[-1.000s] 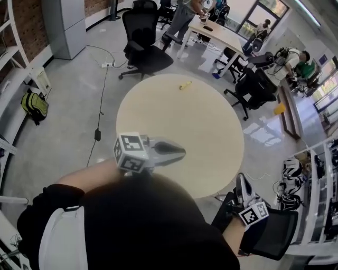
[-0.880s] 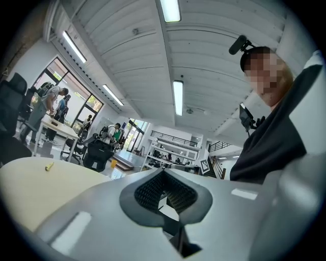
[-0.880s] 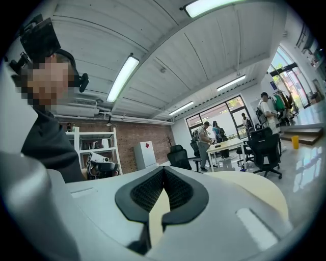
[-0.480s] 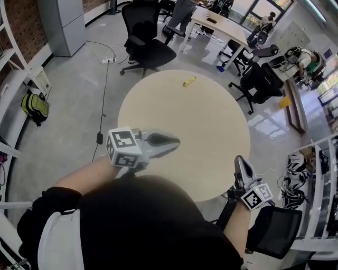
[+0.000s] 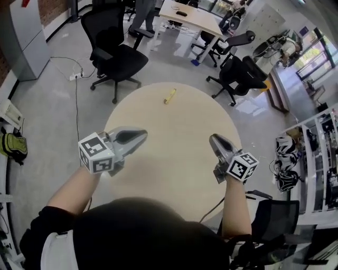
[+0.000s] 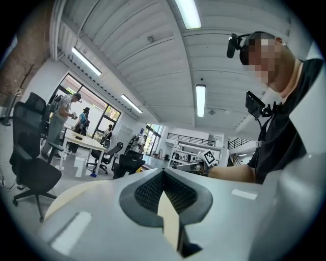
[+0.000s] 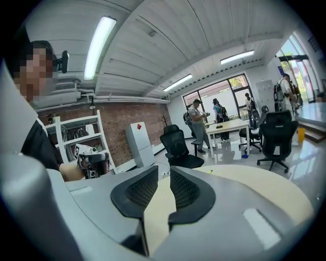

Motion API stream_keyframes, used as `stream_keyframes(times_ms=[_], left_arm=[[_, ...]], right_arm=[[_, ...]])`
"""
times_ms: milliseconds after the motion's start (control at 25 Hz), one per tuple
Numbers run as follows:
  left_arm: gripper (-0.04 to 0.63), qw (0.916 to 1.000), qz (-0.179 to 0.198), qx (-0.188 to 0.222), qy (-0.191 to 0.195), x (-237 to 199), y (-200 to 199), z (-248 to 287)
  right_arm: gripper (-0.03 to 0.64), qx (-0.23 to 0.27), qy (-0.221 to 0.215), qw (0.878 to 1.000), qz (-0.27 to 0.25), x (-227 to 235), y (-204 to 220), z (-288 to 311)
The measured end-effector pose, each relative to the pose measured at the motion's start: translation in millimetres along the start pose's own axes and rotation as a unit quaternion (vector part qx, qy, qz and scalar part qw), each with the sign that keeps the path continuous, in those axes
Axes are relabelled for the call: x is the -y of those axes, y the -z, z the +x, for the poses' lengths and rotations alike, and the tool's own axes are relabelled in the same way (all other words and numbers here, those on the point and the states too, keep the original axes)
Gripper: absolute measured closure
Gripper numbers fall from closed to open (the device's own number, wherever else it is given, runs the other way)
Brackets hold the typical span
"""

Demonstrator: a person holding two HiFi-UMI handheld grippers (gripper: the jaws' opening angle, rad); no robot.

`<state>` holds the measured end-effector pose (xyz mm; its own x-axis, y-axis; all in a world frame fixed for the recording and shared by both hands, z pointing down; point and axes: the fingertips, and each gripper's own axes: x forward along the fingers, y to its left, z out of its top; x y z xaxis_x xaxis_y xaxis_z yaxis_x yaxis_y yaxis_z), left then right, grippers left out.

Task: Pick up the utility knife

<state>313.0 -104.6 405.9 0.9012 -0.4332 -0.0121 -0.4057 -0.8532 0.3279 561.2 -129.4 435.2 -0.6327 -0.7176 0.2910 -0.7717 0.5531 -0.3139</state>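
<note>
The yellow utility knife lies alone near the far edge of the round beige table. My left gripper hovers over the table's left side, well short of the knife, with its jaws closed tip to tip and nothing in them. Over the right side is my right gripper, also short of the knife. Its jaws have just been opening and show a narrow empty gap. Each gripper view shows the other gripper across the table.
Black office chairs stand beyond the table at the far left and far right. Another chair is close by my right arm. A white desk with people stands farther back. Shelving lines the right side.
Both grippers have swung forward over the table, towards the knife's side. The right one came up from beside the table's near right edge. The head view has moved closer to the table.
</note>
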Motion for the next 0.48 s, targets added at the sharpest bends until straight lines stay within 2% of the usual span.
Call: stream_keyframes(times_ms=[240,480], left_arm=[[0.602,0.9999,-0.003,-0.012,-0.007,-105.5,12.6,13.7],[0.602,0.999,-0.038,-0.025,-0.001,-174.1,47.1,35.5]], right_arm=[[0.49,-0.058,0.022,0.998,0.019,70.1,10.0,131.6],[0.478,-0.107,0.052,0.991,0.065,143.8,43.5,236.4]])
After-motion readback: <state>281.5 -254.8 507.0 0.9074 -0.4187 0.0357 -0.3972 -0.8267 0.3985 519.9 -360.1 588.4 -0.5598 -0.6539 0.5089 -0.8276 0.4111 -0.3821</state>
